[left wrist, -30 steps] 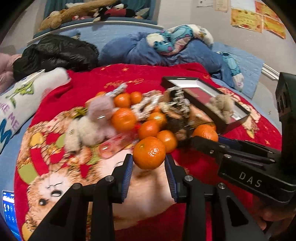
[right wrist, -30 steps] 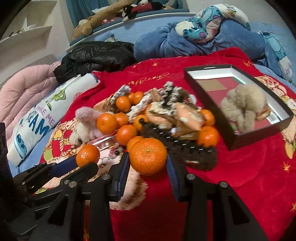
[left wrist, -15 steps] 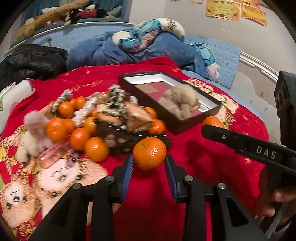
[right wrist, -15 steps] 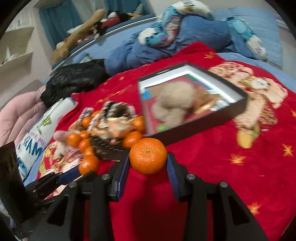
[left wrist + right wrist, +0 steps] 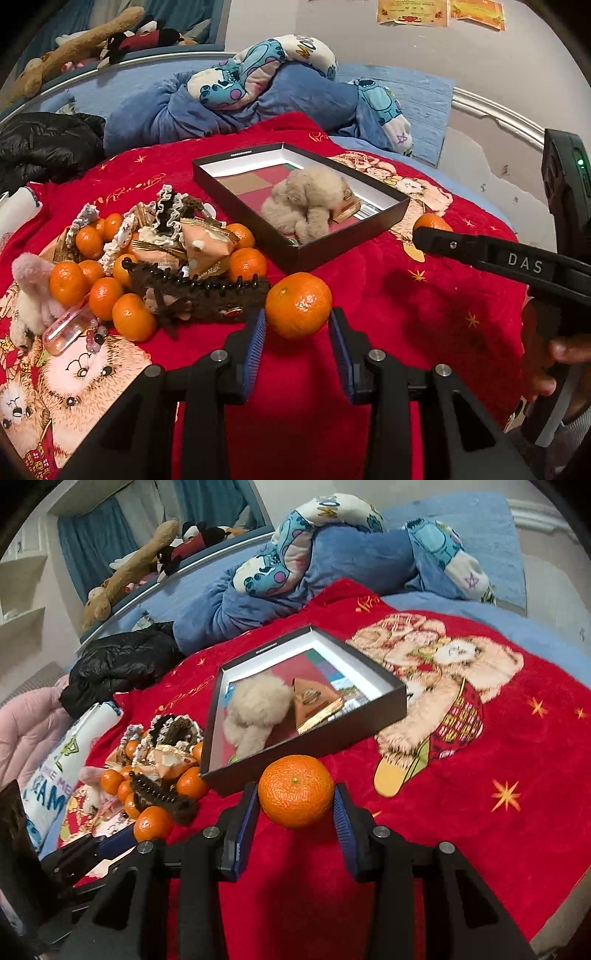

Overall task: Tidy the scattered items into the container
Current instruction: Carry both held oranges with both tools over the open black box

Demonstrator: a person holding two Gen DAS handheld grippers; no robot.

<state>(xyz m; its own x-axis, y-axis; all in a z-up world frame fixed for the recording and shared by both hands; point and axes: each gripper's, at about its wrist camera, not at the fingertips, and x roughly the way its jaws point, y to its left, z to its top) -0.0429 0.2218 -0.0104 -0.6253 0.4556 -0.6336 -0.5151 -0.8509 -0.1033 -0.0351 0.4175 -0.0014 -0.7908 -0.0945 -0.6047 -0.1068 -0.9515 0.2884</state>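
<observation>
Two hand-held grippers, one tangerine apiece. Left gripper (image 5: 298,332): blue-padded jaws closed on a tangerine (image 5: 298,305), carried above the red blanket (image 5: 424,314) short of the near corner of the container. Right gripper (image 5: 295,814): jaws likewise clamped on a second tangerine (image 5: 295,791), held just in front of the box's near wall; seen from the left wrist camera, its black finger reaches in from the right edge with the fruit at its tip, and part of a hand (image 5: 561,354) grips the handle below. Container: shallow black box (image 5: 354,236) with white inner walls, lying on the blanket, holding a beige plush toy (image 5: 306,203) and a tan wrapped snack (image 5: 314,701) beside it. Scattered items, left of the box: a heap of loose tangerines (image 5: 107,295), wrapped snacks (image 5: 203,247), lace-trimmed hair pieces (image 5: 168,210), a dark brown hair claw (image 5: 207,295) along the front, a pink plush toy (image 5: 31,284) and a clear pink clip (image 5: 68,328) at the far left. Background: blue bedding (image 5: 229,107), black jacket (image 5: 44,147), soft toys (image 5: 88,40) along the headboard.
</observation>
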